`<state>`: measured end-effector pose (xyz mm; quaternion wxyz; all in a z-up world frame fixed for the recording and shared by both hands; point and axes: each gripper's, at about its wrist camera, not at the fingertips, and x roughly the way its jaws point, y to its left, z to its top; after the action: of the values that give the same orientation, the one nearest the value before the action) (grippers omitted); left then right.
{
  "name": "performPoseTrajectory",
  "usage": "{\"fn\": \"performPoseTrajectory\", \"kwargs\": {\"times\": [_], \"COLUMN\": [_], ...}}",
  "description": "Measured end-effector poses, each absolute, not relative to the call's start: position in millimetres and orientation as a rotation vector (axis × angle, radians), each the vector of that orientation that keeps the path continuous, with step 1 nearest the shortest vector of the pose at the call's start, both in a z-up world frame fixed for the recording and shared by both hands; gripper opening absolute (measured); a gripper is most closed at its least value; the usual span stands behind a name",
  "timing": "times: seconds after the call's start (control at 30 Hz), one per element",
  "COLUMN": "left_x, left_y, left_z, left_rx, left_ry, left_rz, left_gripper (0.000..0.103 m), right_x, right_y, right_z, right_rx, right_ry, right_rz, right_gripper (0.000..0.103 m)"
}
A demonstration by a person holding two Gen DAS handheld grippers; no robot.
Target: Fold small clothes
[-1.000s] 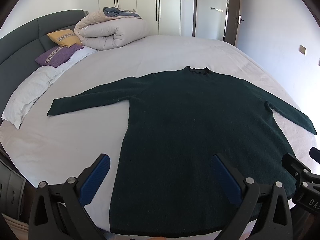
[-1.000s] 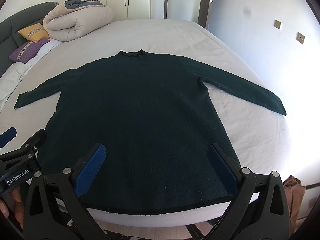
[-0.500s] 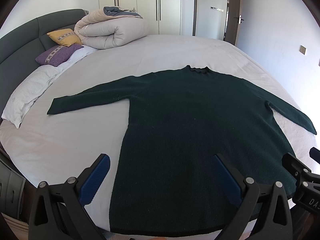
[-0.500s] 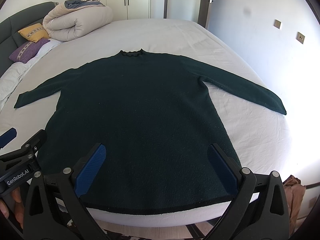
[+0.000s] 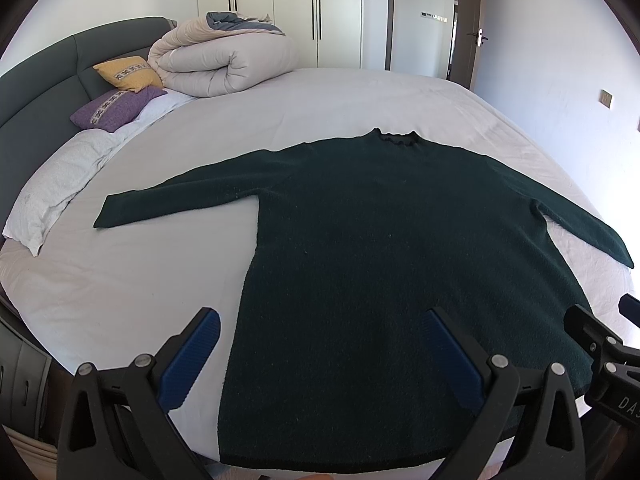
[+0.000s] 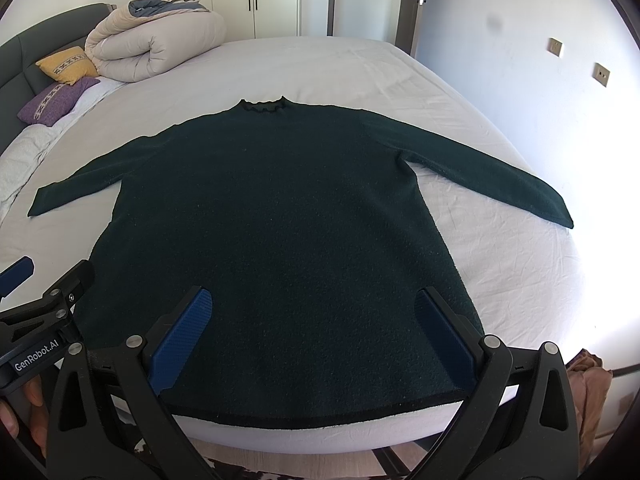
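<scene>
A dark green long-sleeved sweater (image 5: 380,248) lies flat on the bed, neck away from me, both sleeves spread out; it also shows in the right wrist view (image 6: 280,220). Its hem lies along the bed's near edge. My left gripper (image 5: 320,356) is open and empty, held above the hem's left part. My right gripper (image 6: 316,336) is open and empty, above the hem's right part. Each gripper's black body shows at the edge of the other's view.
The bed has a white sheet (image 5: 132,280). A rolled beige duvet (image 5: 216,60), a yellow cushion (image 5: 128,74) and a purple cushion (image 5: 114,106) sit by the dark headboard at far left. Wardrobe doors and a room door stand behind. A brown cloth (image 6: 588,384) lies on the floor at right.
</scene>
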<state>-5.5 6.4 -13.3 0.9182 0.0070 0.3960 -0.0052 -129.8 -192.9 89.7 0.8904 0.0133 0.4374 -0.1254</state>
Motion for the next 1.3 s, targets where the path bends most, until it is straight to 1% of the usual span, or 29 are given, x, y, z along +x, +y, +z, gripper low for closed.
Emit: {"fn": "performPoseTrajectory", "kwargs": {"times": [0.63,1.3], "left_x": [-8.9,-0.3], "left_y": [6.3,-4.4], "left_z": [-19.1,-27.1], "left_rx": [0.012,0.06], "left_ry": [0.821,0.839], "left_rz": [-0.012,-0.011], "left_gripper": [0.103,0.103], "right_x": [-129.5,-128.8], "right_y": [-193.2,-200.2], "right_z": [90.3,76.3], "right_rx": [0.029,0.048], "right_ry": [0.911,0.93], "right_rz": [-0.26,-0.261], "right_gripper": [0.103,0.103]}}
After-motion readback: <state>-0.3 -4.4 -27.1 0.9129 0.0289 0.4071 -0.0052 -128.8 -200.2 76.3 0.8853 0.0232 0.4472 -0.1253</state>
